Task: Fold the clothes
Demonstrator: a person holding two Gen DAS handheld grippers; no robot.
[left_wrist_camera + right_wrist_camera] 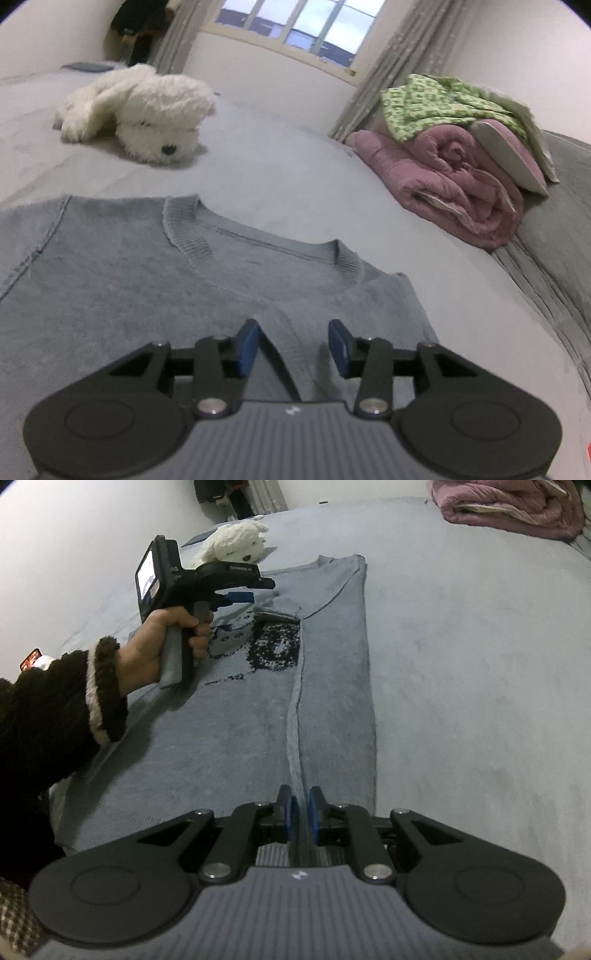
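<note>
A grey-blue T-shirt [129, 288] lies flat on the bed, its ribbed collar [207, 254] facing the window. My left gripper [293, 345] hovers open just above the chest area, nothing between its blue pads. In the right wrist view the same T-shirt [221, 738] shows a dark print, and its right side is folded over lengthwise with the edge running down the middle. My right gripper [302, 818] is shut on that folded edge near the hem. A hand in a dark fleece sleeve holds the left gripper [240, 597] over the upper chest.
A white plush dog [147, 114] lies beyond the collar. A rolled pink quilt [454, 181] with a green patterned cloth [436, 99] on top sits at the right. The grey bed sheet [480, 664] stretches wide to the right of the shirt.
</note>
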